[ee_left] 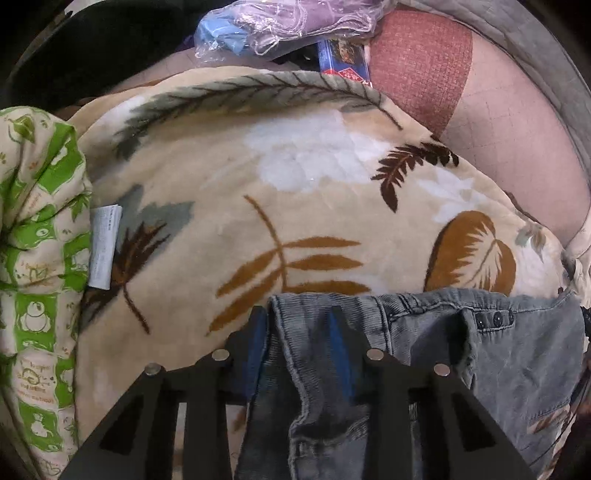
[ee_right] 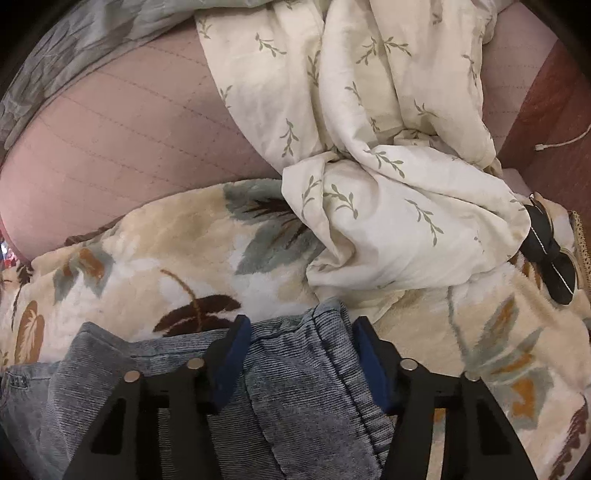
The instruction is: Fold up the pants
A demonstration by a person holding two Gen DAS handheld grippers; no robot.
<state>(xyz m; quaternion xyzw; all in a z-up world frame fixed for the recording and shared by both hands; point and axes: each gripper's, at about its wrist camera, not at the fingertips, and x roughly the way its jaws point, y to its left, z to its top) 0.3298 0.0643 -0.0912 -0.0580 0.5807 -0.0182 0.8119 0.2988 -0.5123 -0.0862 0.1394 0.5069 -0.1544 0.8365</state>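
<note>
Grey-blue denim pants lie on a beige leaf-print fleece blanket. In the left wrist view their waistband with two dark snaps runs across the lower right. My left gripper is open, its fingers straddling the left end of the waistband. In the right wrist view the pants fill the lower middle. My right gripper is open, its blue-padded fingers on either side of a ribbed fold of the denim.
A green frog-print pillow sits at the left. Plastic bags and a blue box lie at the far edge. A crumpled cream leaf-print sheet lies beyond the pants. A black bow and pink quilted mattress show.
</note>
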